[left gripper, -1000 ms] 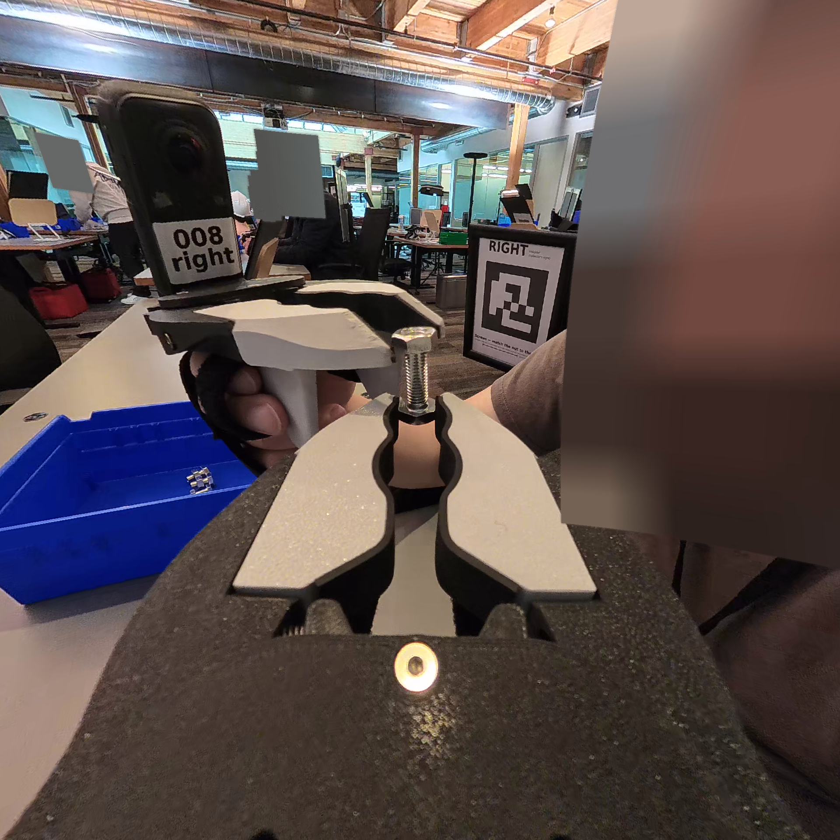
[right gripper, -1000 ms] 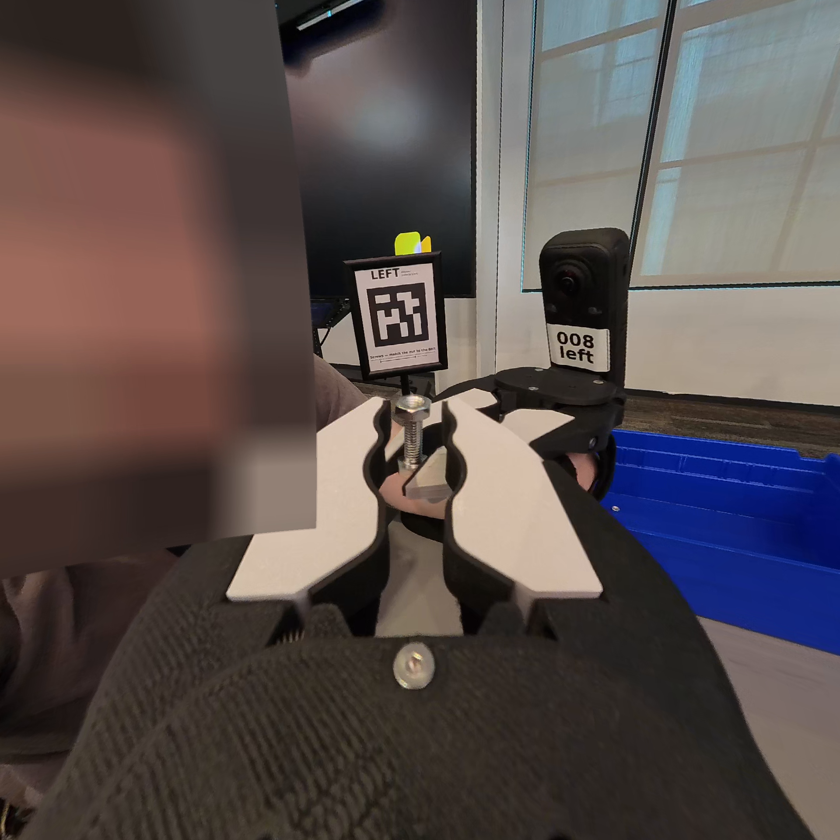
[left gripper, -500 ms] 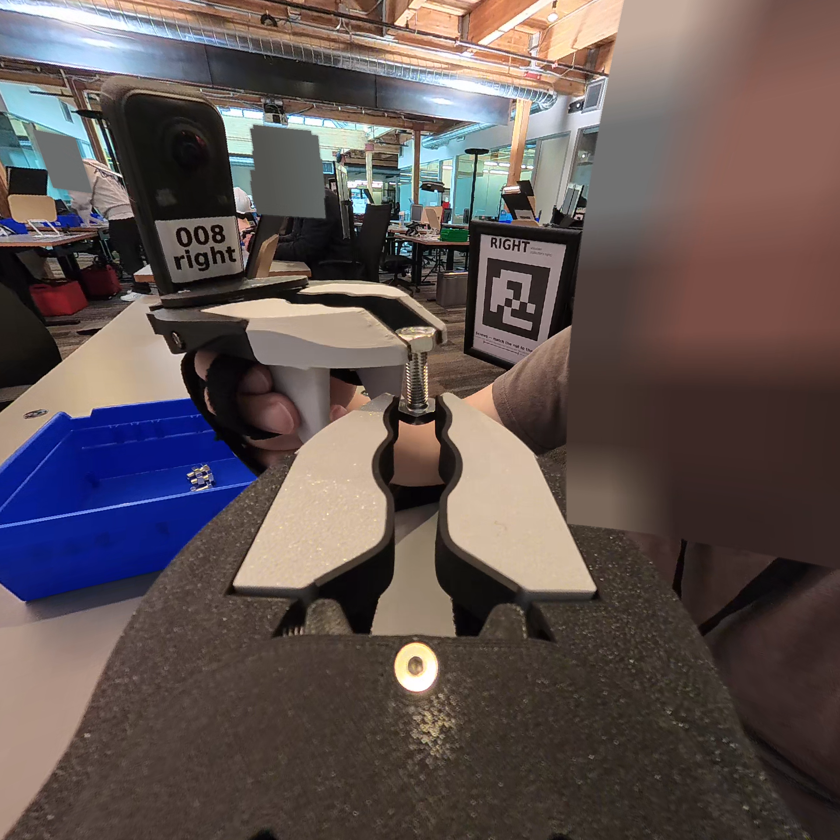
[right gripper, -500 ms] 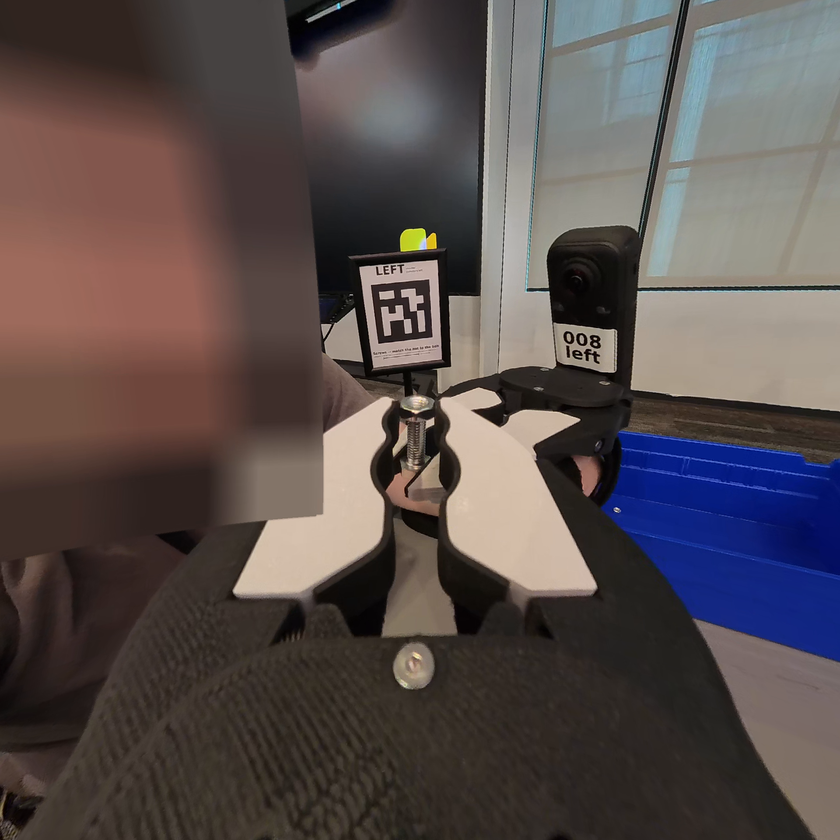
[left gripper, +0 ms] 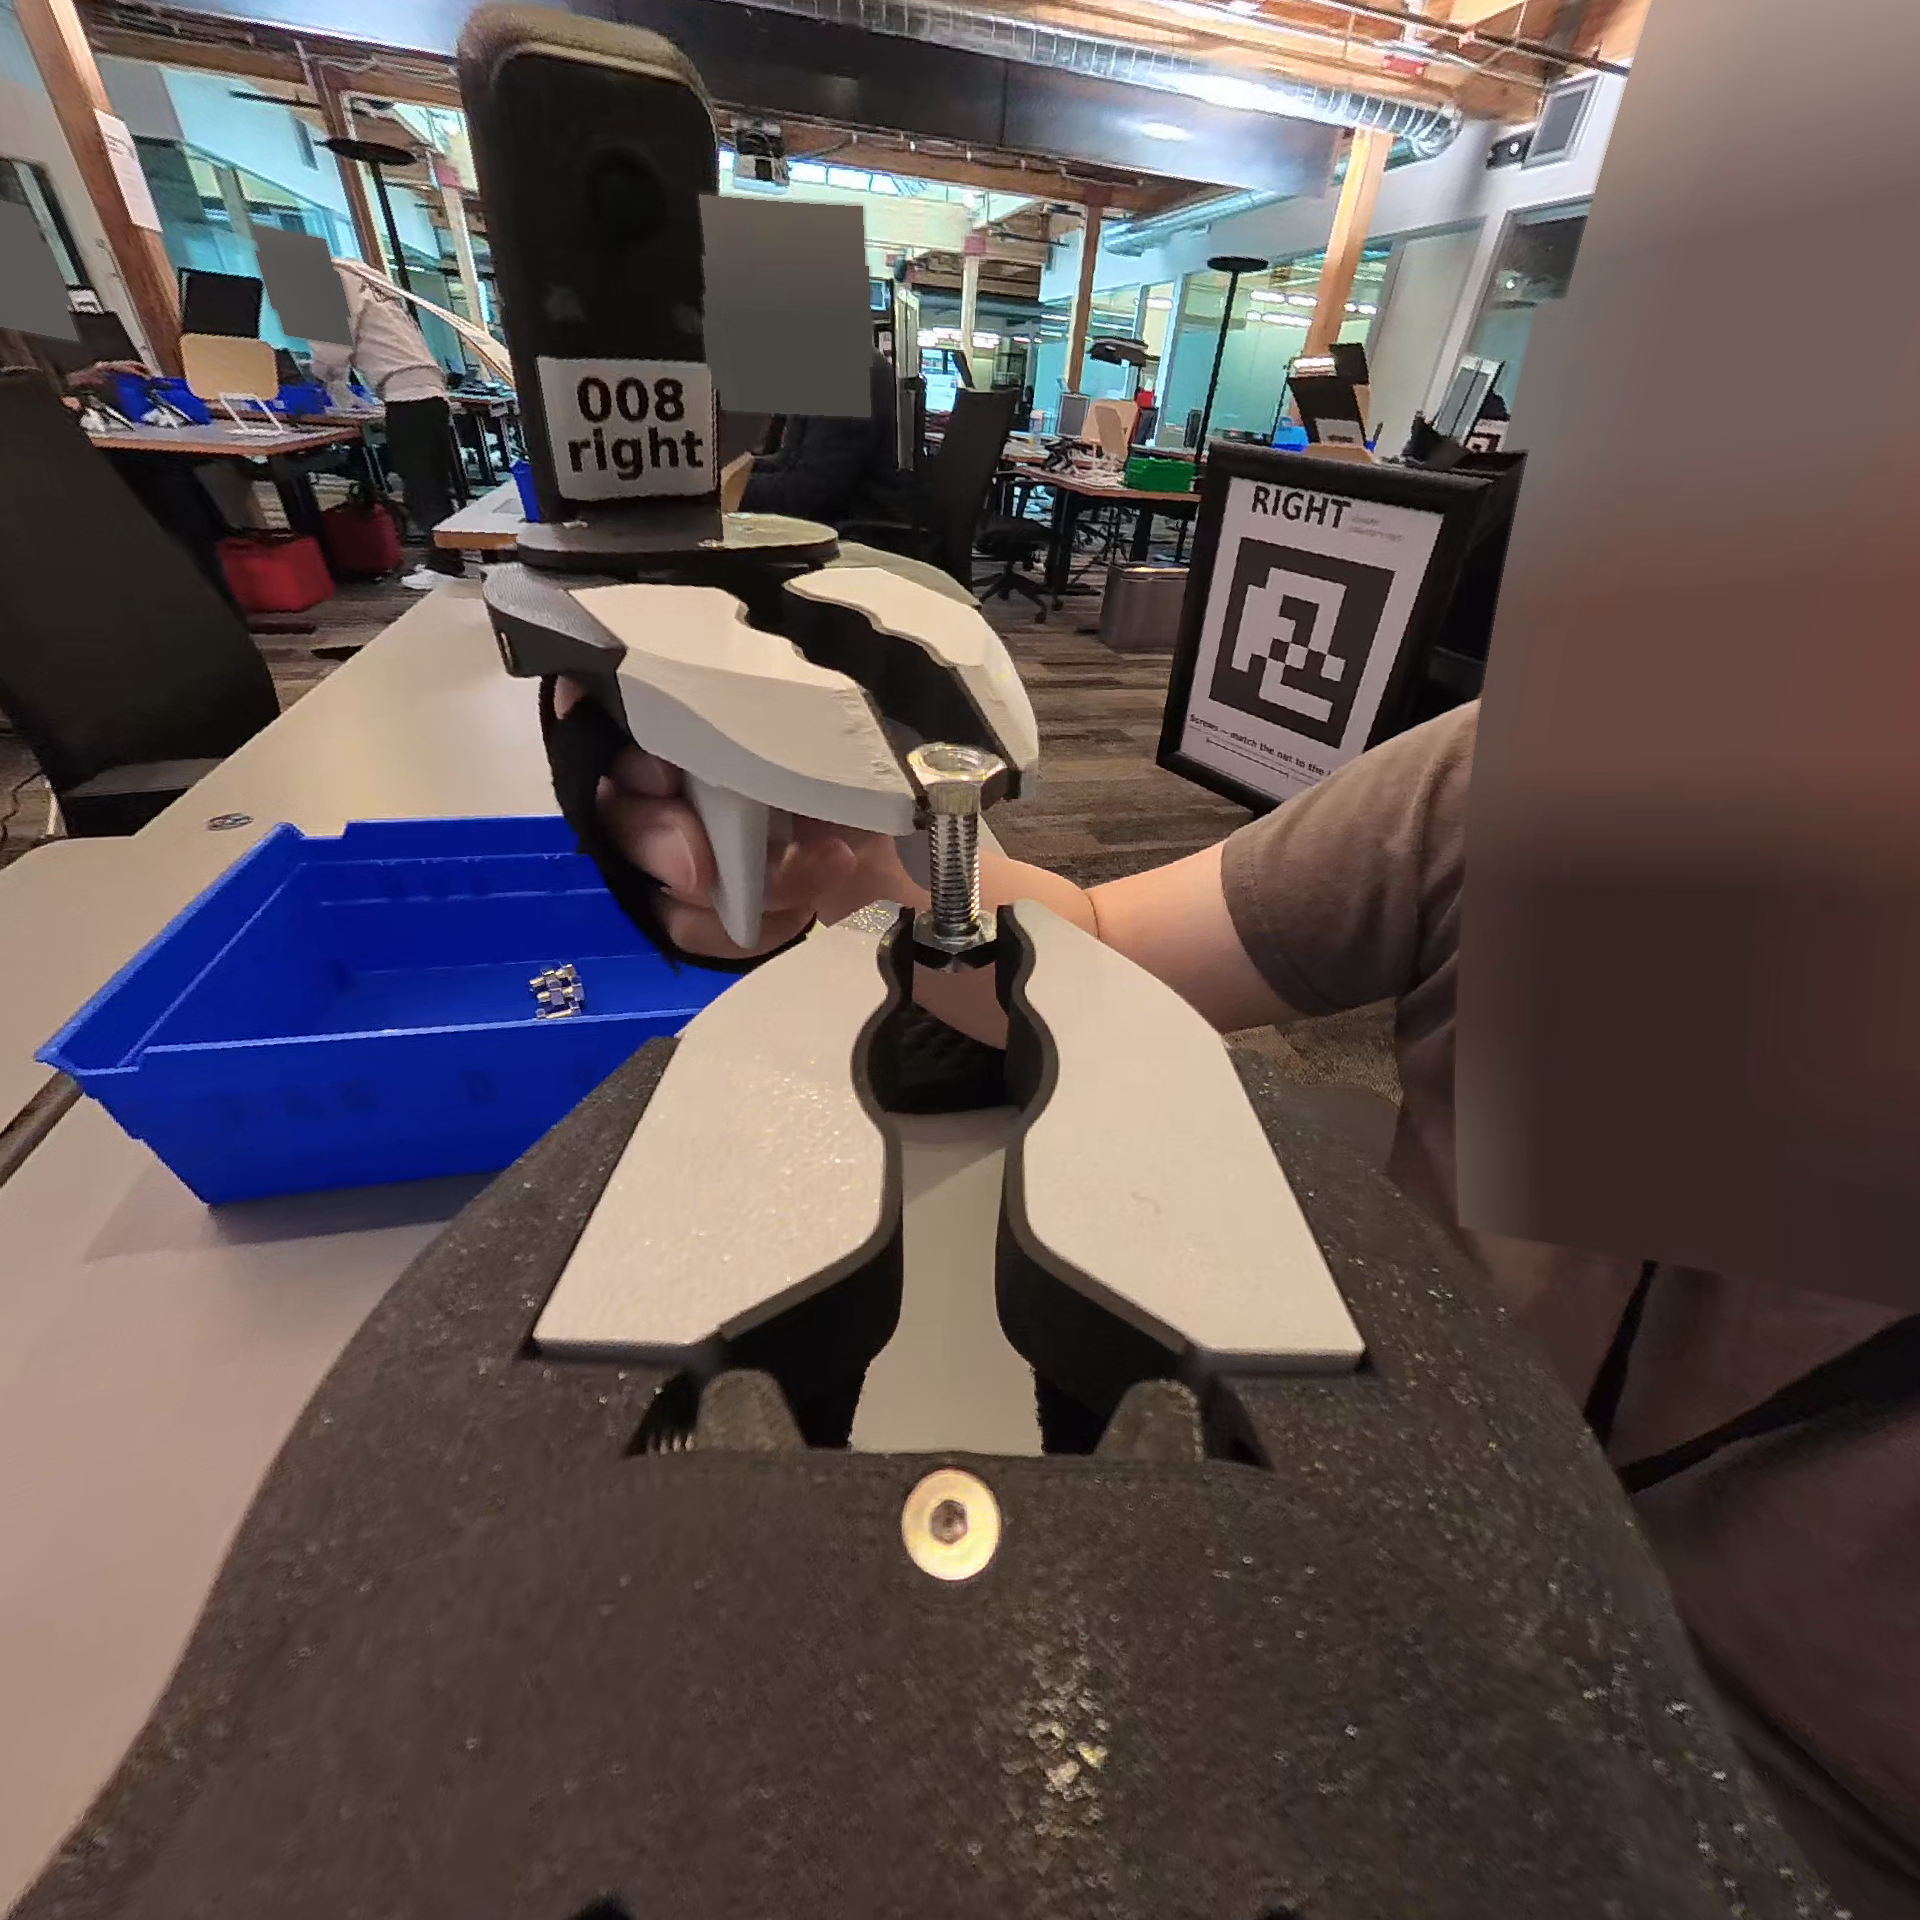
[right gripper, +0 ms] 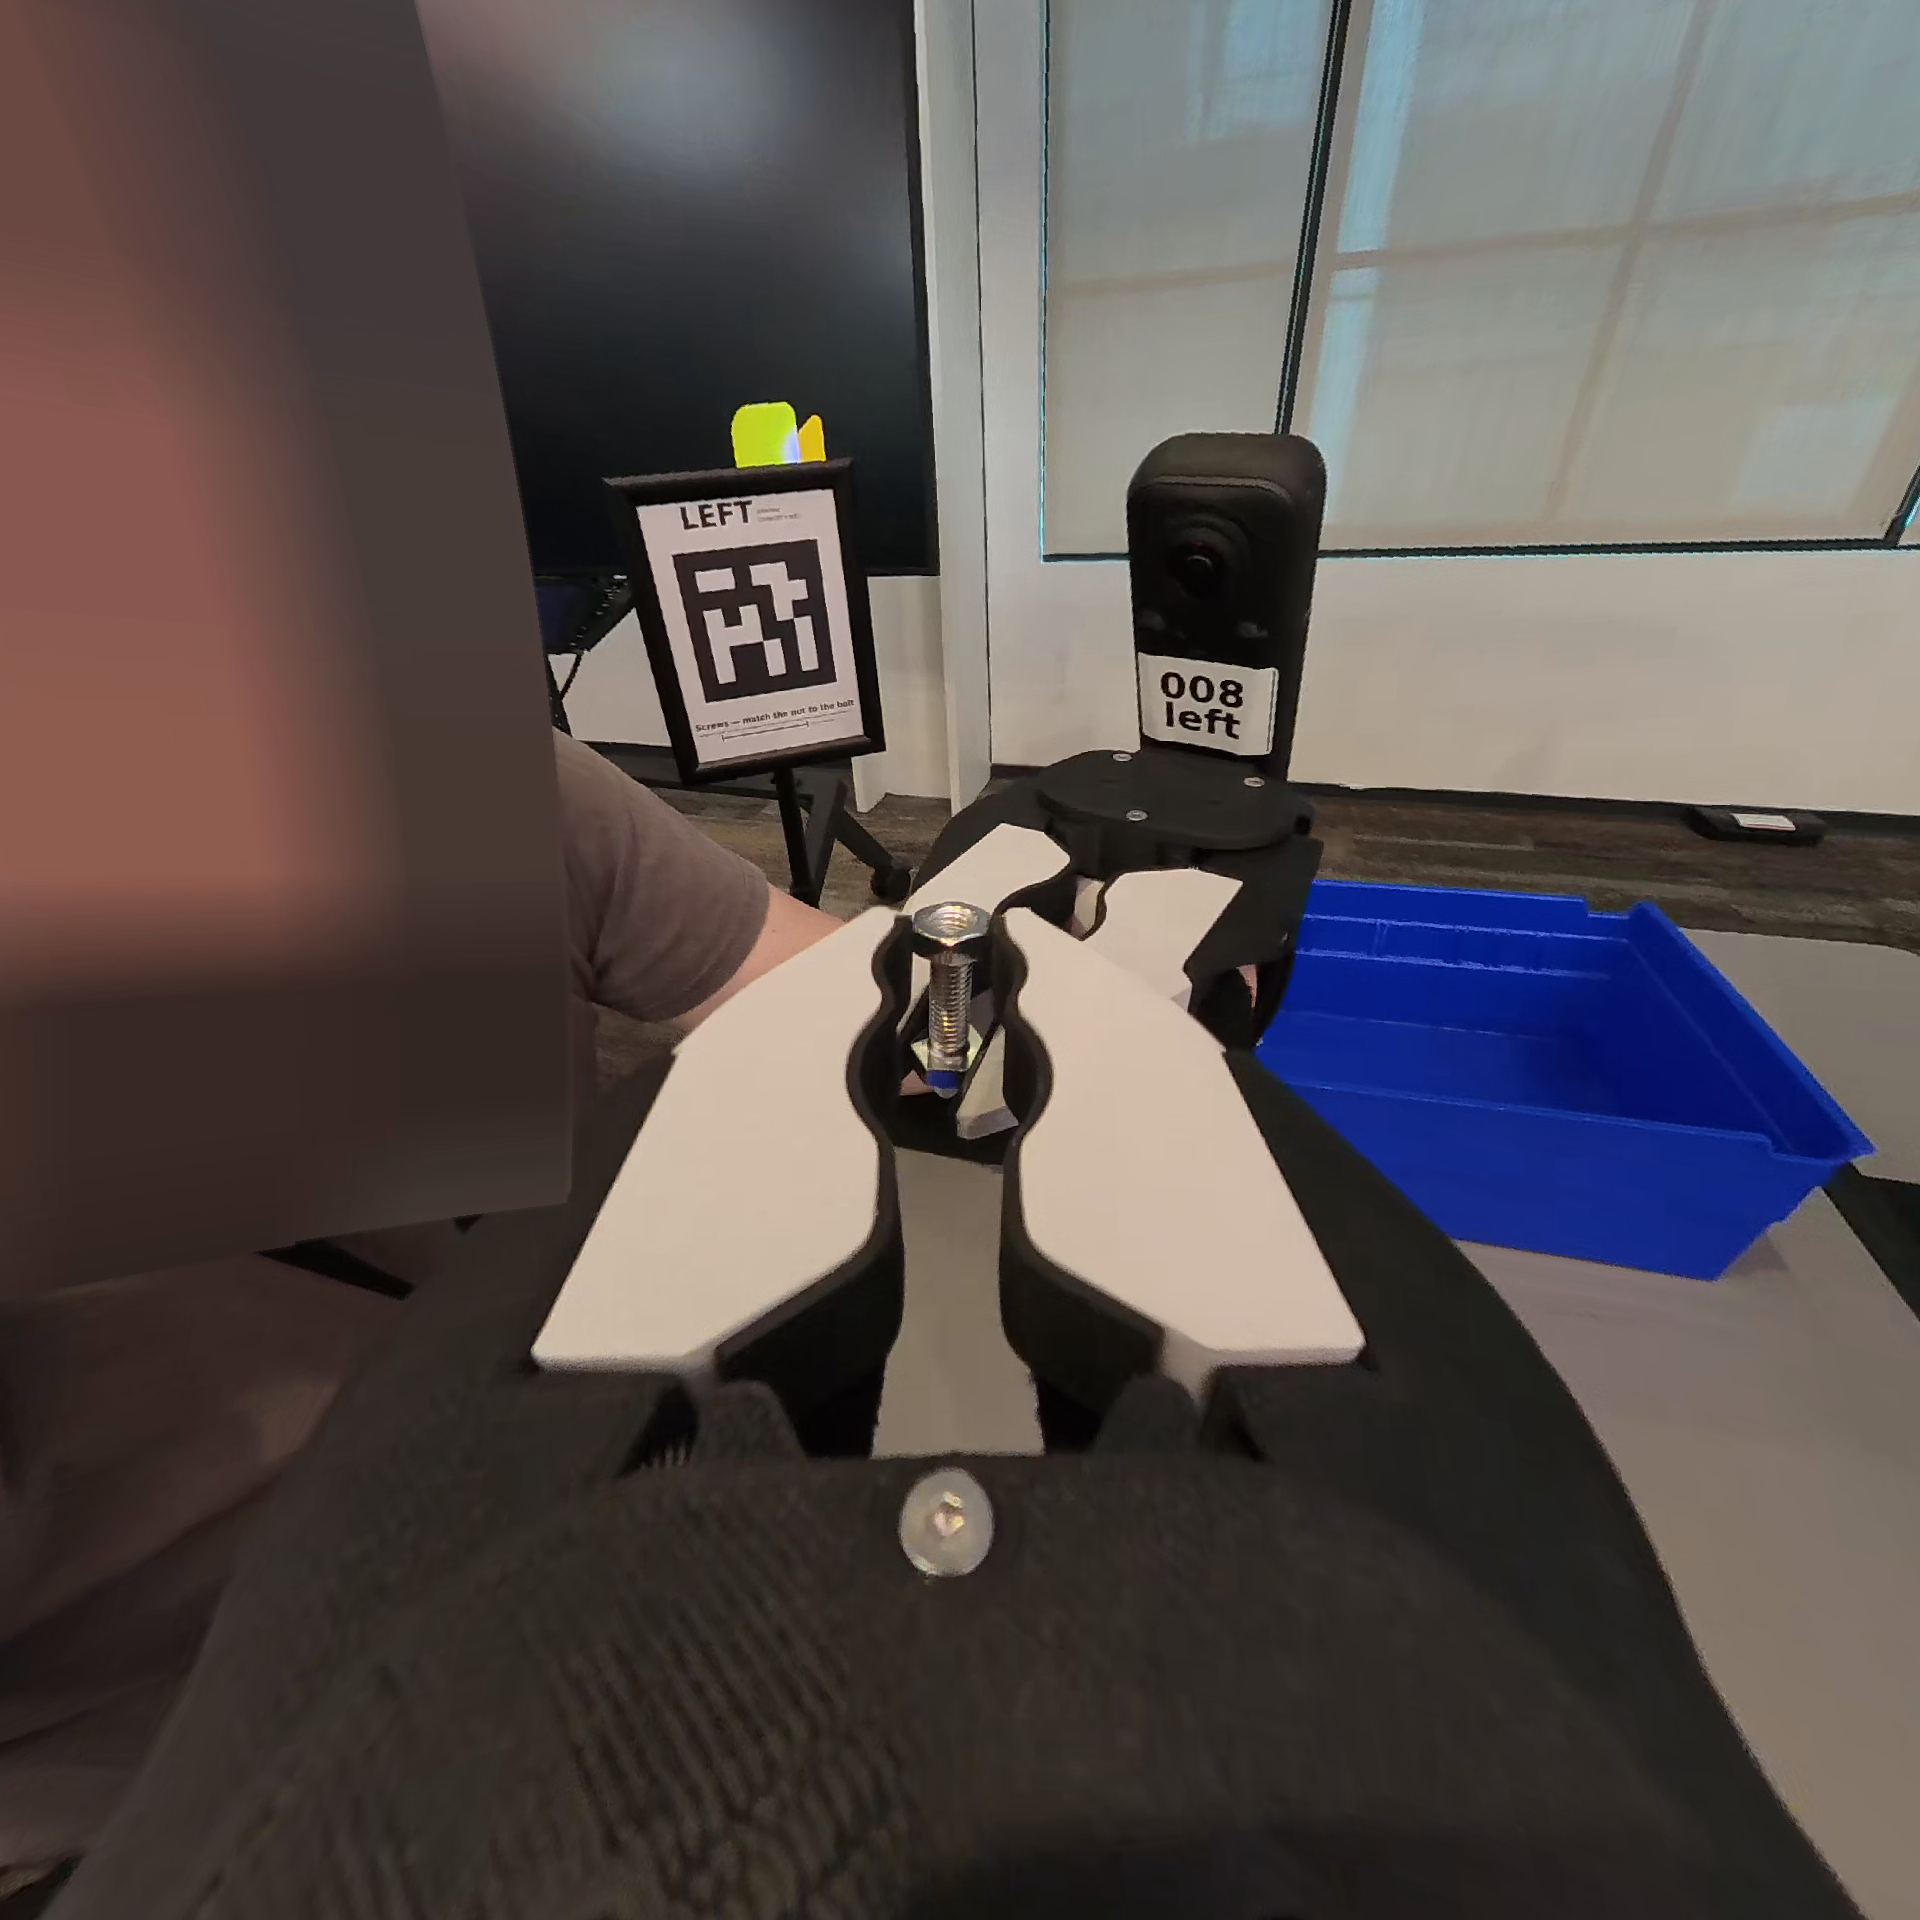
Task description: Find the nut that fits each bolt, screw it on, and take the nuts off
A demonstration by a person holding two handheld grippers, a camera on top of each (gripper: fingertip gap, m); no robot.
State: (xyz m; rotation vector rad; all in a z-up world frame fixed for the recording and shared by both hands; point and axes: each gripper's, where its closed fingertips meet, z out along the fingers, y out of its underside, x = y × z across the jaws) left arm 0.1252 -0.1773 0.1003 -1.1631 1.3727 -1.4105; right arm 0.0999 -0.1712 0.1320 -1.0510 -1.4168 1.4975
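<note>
A silver bolt (left gripper: 951, 852) stands upright between my two grippers. My right gripper (left gripper: 961, 777) is shut on its hex head from above, held by a hand. My left gripper (left gripper: 954, 933) is shut on a hex nut (left gripper: 954, 935) at the lower end of the thread. In the right wrist view, my right gripper (right gripper: 951, 928) grips the bolt head (right gripper: 948, 925). The shank (right gripper: 948, 1003) runs down to the nut (right gripper: 943, 1055), which my left gripper (right gripper: 961, 1072) holds below. The bolt's tip pokes just past the nut.
A blue bin (left gripper: 312, 1112) stands on the grey table (left gripper: 156, 1403) to the left, with several small nuts (left gripper: 558, 989) inside; it also shows in the right wrist view (right gripper: 1558, 1143). Framed marker signs (left gripper: 1314, 634) (right gripper: 764, 623) stand behind. The person's arm and torso are close by. The tips of both grippers are at nearly the same place.
My right gripper has swung around the upright bolt, so its body and camera now face my left gripper more squarely. Both grippers stay shut, one on the bolt head and one on the nut.
</note>
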